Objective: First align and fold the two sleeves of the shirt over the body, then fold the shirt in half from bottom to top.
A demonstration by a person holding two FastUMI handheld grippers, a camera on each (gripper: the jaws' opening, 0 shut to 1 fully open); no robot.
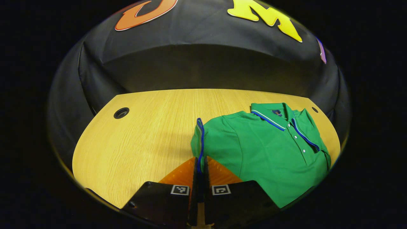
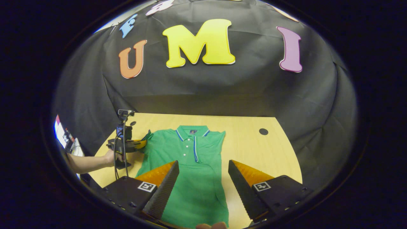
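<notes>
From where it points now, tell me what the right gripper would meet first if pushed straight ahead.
Probably the green shirt on the table: the open right gripper aims along its body toward the collar. How high it is above the cloth is unclear.

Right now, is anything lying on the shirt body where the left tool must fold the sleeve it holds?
Nothing visible does. The left tool is shut on the sleeve, and the shirt body beside it lies bare on the table. The right tool hangs open above the lower part.
</notes>
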